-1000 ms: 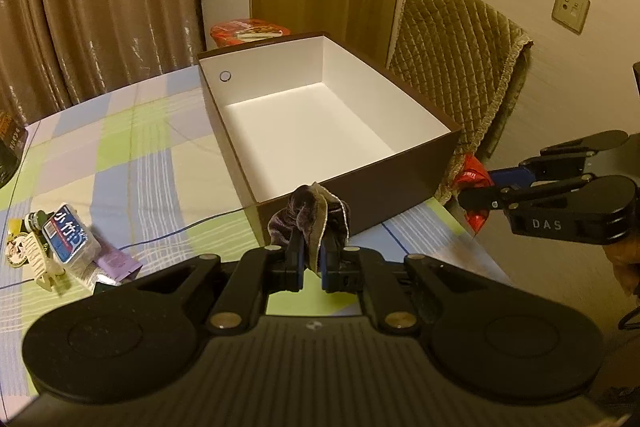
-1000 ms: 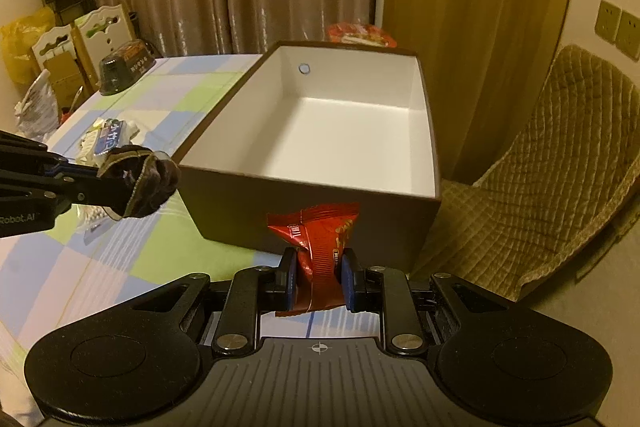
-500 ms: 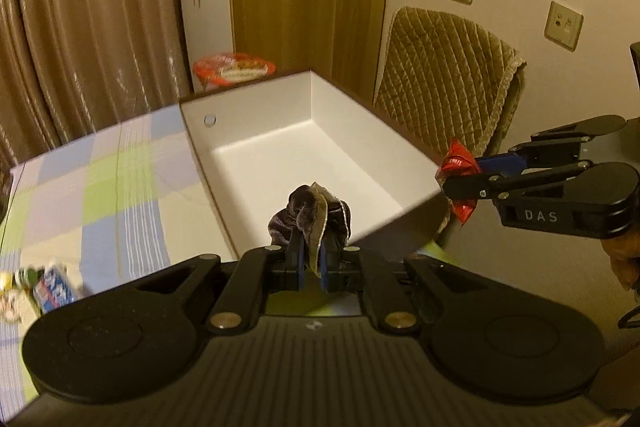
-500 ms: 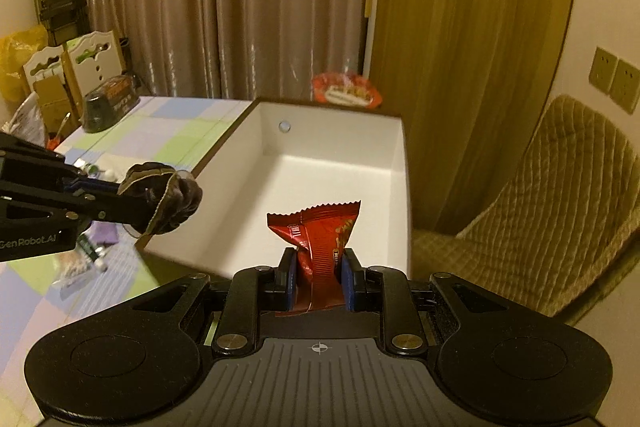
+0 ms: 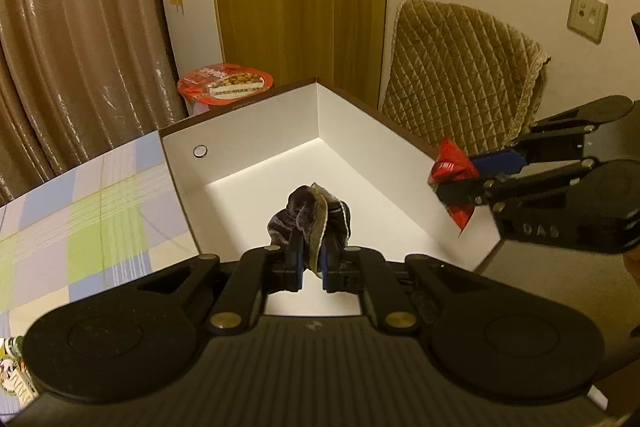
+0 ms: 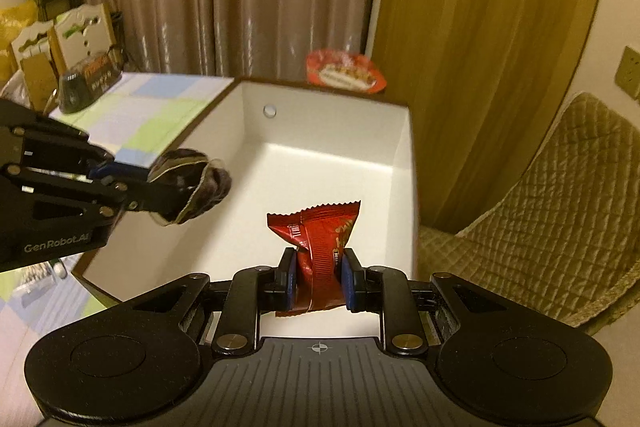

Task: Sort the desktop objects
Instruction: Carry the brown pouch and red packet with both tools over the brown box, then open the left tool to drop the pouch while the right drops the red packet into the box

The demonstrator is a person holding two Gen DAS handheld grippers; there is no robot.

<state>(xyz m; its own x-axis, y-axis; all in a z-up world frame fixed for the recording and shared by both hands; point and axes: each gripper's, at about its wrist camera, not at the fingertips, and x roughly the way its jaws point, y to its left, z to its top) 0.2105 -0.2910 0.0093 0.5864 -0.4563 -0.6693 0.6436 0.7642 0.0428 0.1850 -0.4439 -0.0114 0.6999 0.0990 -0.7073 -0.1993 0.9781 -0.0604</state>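
A brown box with a white inside (image 5: 256, 131) (image 6: 332, 143) stands on the checked tablecloth. My left gripper (image 5: 311, 259) (image 6: 168, 195) is shut on a dark velvet scrunchie (image 5: 310, 217) (image 6: 196, 183) and holds it over the box's near left part. My right gripper (image 6: 319, 277) (image 5: 452, 183) is shut on a red snack packet (image 6: 320, 239) (image 5: 454, 167) and holds it over the box's near right edge. The box floor that shows is bare.
A red instant-noodle cup (image 5: 226, 87) (image 6: 346, 73) stands behind the box. A quilted chair (image 5: 460, 67) (image 6: 560, 207) is to the right. A dark bowl (image 6: 88, 79) and card holders (image 6: 60, 43) sit far left. Small packets (image 5: 14, 383) lie at the left table edge.
Both grippers have risen and moved forward from in front of the box to above its open top, each still holding its item.
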